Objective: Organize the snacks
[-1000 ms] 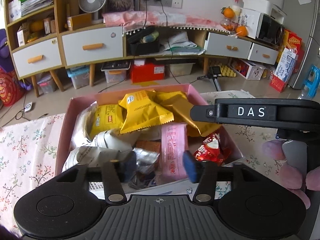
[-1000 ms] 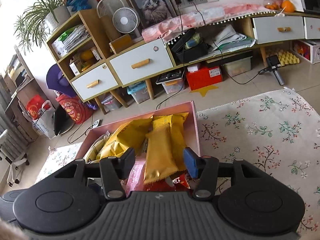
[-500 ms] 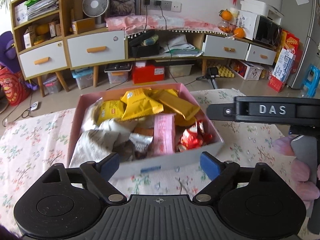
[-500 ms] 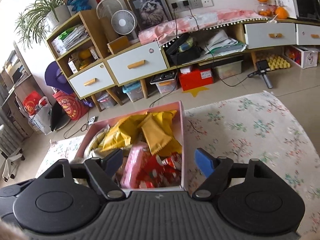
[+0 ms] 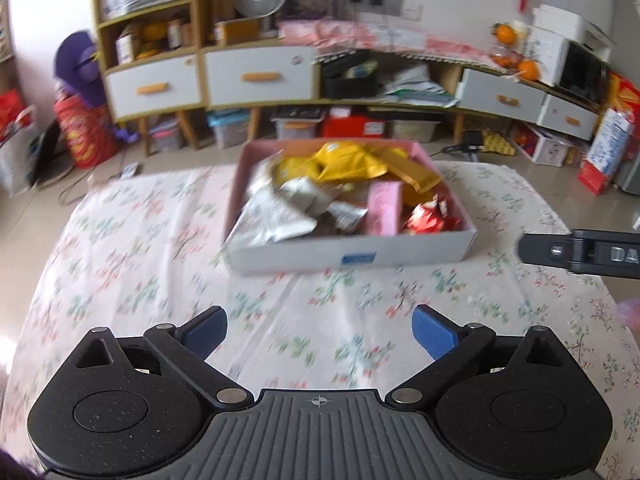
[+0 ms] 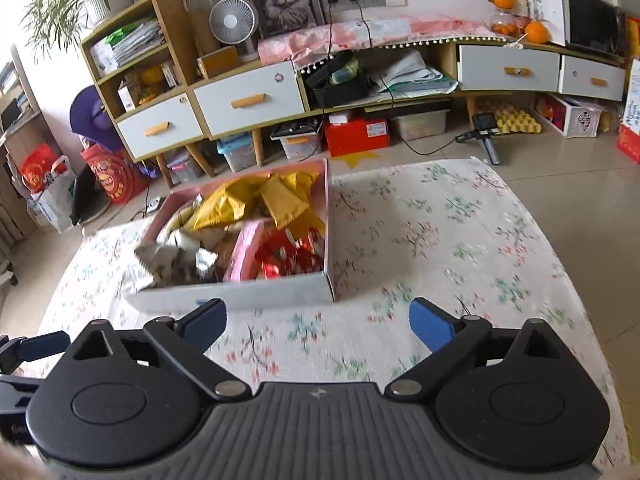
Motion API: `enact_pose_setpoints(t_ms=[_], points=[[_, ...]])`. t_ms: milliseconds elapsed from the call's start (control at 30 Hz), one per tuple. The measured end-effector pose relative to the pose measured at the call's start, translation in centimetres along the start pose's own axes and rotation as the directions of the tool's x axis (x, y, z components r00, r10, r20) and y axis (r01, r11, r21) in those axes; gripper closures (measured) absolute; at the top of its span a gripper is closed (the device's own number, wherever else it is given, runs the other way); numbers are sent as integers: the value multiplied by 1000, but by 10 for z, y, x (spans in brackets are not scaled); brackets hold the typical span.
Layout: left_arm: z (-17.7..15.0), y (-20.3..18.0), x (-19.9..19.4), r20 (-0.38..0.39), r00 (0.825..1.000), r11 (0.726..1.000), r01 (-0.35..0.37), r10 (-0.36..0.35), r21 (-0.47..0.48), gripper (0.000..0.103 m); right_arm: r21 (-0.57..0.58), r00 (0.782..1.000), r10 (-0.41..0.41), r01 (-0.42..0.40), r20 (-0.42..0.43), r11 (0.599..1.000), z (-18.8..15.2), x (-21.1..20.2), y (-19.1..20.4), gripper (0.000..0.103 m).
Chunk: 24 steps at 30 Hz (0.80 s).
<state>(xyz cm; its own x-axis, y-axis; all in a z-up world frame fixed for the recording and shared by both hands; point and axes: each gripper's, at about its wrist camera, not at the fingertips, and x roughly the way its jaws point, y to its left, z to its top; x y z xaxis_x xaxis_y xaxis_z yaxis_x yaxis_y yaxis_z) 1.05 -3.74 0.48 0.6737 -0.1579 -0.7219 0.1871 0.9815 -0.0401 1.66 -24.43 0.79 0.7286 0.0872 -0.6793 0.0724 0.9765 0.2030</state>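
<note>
A pink-lined cardboard box (image 5: 352, 254) (image 6: 240, 294) sits on the floral tablecloth, filled with snacks: yellow packets (image 5: 352, 162) (image 6: 280, 198), a pink pack (image 5: 384, 208) (image 6: 244, 252), red wrappers (image 5: 430, 218) (image 6: 292, 256) and silver bags (image 5: 276, 216) (image 6: 172, 258). My left gripper (image 5: 320, 330) hangs over the cloth in front of the box, jaws still opening wide, nothing between them. My right gripper (image 6: 316, 320) is just in front of the box's near right corner, jaws also opening, empty. The right gripper's finger (image 5: 580, 252) shows at the right edge of the left wrist view.
The floral tablecloth (image 5: 140, 248) (image 6: 460, 232) spreads to the left and right of the box. Behind the table stand a wooden cabinet with white drawers (image 6: 248, 100), storage bins on the floor (image 6: 356, 132) and a small tripod (image 6: 486, 136).
Both grippers have drawn back from above the box toward the near edge of the table and their jaws have spread wide. The snacks stay in the box.
</note>
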Motion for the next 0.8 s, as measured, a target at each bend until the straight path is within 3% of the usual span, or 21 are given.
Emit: enact_pose_setpoints(t_ms=[167, 433, 800], points=[[-10, 3, -6, -65, 997, 999, -31, 30, -22, 3, -51, 998, -50, 48, -30, 998, -13, -11, 8, 2], [-22, -5, -24, -82, 992, 995, -94, 92, -20, 3, -109, 998, -50, 47, -24, 993, -28, -38, 14, 0], [-25, -10, -30, -78, 985, 988, -155, 153, -19, 3, -143, 997, -77, 72, -29, 987, -35, -37, 22, 0]])
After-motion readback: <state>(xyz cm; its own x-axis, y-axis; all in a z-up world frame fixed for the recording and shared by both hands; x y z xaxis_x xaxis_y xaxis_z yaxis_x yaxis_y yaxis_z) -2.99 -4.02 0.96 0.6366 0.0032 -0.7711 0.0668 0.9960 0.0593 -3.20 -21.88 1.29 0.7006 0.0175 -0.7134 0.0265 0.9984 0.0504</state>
